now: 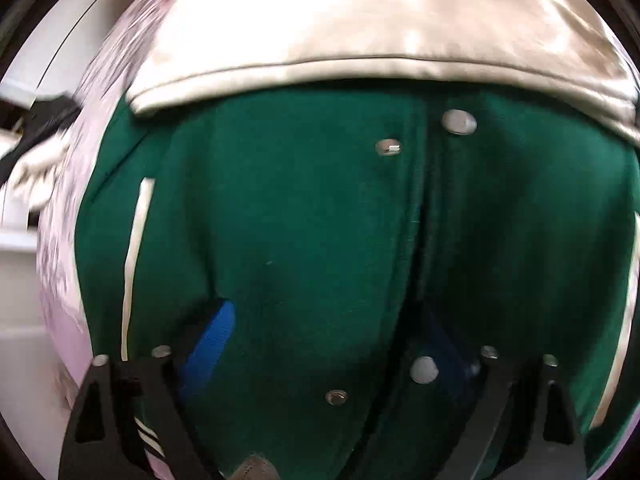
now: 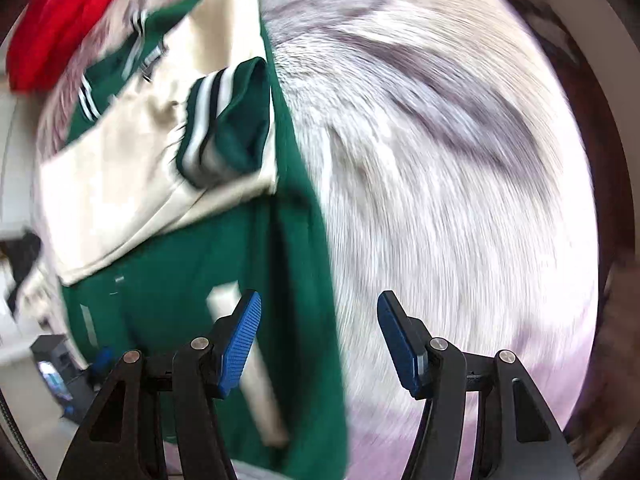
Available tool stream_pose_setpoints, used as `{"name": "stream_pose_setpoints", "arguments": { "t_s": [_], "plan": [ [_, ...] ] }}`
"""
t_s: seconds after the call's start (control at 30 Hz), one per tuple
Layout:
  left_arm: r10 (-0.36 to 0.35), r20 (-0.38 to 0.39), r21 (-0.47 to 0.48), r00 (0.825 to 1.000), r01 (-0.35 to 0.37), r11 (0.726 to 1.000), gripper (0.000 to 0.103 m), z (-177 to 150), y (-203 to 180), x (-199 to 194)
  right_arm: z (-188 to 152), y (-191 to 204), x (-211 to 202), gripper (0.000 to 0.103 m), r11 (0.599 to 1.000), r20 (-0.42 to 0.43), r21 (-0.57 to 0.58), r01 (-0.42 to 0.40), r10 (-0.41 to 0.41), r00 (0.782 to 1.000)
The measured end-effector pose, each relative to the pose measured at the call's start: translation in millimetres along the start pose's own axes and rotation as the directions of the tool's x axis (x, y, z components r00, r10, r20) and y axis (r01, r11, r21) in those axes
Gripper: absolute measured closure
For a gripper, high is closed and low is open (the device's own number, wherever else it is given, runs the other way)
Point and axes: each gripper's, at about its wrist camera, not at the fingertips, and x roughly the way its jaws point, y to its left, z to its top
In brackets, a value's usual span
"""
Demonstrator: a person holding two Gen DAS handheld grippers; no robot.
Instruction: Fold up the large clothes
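A green varsity jacket (image 1: 300, 220) with silver snaps lies front up, and a cream sleeve (image 1: 360, 40) is folded across its upper part. My left gripper (image 1: 328, 344) hangs open just above the snap placket, one blue pad on each side of it, pressing on nothing. In the right wrist view the jacket (image 2: 180, 288) fills the left half, with the cream sleeve (image 2: 132, 168) and its striped green cuff (image 2: 216, 120) lying over it. My right gripper (image 2: 320, 344) is open above the jacket's right edge, with nothing between its pads.
The jacket rests on a mottled grey-white cover (image 2: 440, 160) that spreads far to the right. A red cloth (image 2: 60, 20) lies beyond the jacket's top. A black object (image 2: 24, 256) and a dark box (image 2: 52, 360) sit off the left edge.
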Motion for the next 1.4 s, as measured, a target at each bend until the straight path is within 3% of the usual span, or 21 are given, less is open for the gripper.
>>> {"name": "stream_pose_setpoints", "arguments": {
  "t_s": [0.13,0.17,0.27,0.33,0.4,0.63,0.7,0.8,0.87,1.03,1.2,1.3,1.4],
  "plan": [
    [0.028,-0.011,-0.035,1.0,-0.029,0.999,0.003,0.3,5.7,4.0,52.2,4.8,30.8,0.044,0.988,-0.045,-0.155,-0.007,0.0,0.999],
    [0.04,-0.014,-0.037,0.999,-0.04,0.999,0.003,0.7,6.0,4.9,57.6,4.3,31.4,0.06,0.986,-0.03,-0.168,-0.007,0.002,1.0],
    [0.061,-0.011,-0.044,0.998,-0.062,0.997,0.003,-3.5,-0.3,2.1,68.3,-10.3,18.7,0.079,0.99,0.06,-0.139,-0.039,0.048,0.997],
    [0.067,-0.012,-0.059,0.998,-0.068,0.996,0.001,-10.4,-18.9,-4.6,72.8,-32.4,11.2,0.08,0.999,0.113,-0.046,-0.007,0.012,0.994],
    [0.059,-0.017,-0.08,0.998,-0.06,0.995,0.0,-10.1,-16.9,-4.2,77.3,-63.7,19.5,0.08,0.989,0.069,0.091,-0.119,0.113,0.991],
    [0.04,-0.027,-0.149,0.999,-0.044,0.988,0.001,-0.7,-10.1,-27.8,91.3,-64.7,2.2,0.078,0.996,0.021,-0.06,-0.06,0.062,0.998],
    [0.042,-0.016,-0.177,0.999,-0.044,0.983,0.001,-9.9,-0.1,-39.6,90.7,-64.1,2.0,0.077,0.998,0.011,-0.008,-0.055,0.055,0.998],
    [0.089,-0.003,-0.232,0.996,-0.087,0.969,0.001,-20.8,44.0,-52.6,83.7,-40.5,0.4,0.073,0.998,-0.008,0.052,-0.02,0.021,1.0],
    [0.16,0.001,-0.255,0.987,-0.154,0.955,0.001,-18.6,76.8,-55.9,73.0,-32.0,-4.4,0.061,0.995,-0.02,0.087,-0.057,0.059,0.998],
    [0.315,0.053,-0.258,0.948,-0.292,0.921,0.001,42.9,142.9,-39.3,28.3,-14.1,-26.7,0.056,0.995,-0.001,0.095,-0.037,0.037,0.999],
    [0.395,0.031,-0.13,0.918,-0.388,0.912,0.001,116.6,167.9,22.1,-12.7,7.4,-25.9,0.056,0.997,0.006,0.071,0.032,-0.032,0.999],
    [0.347,0.015,-0.142,0.938,-0.342,0.929,0.0,131.6,193.4,43.3,-25.5,16.1,-26.0,0.056,0.991,0.0,0.134,0.019,-0.02,1.0],
    [0.213,-0.001,-0.258,0.977,-0.206,0.944,0.0,135.4,222.1,48.3,-36.3,25.0,-29.5,0.056,0.984,0.025,0.173,0.039,-0.044,0.999]
  ]
}}
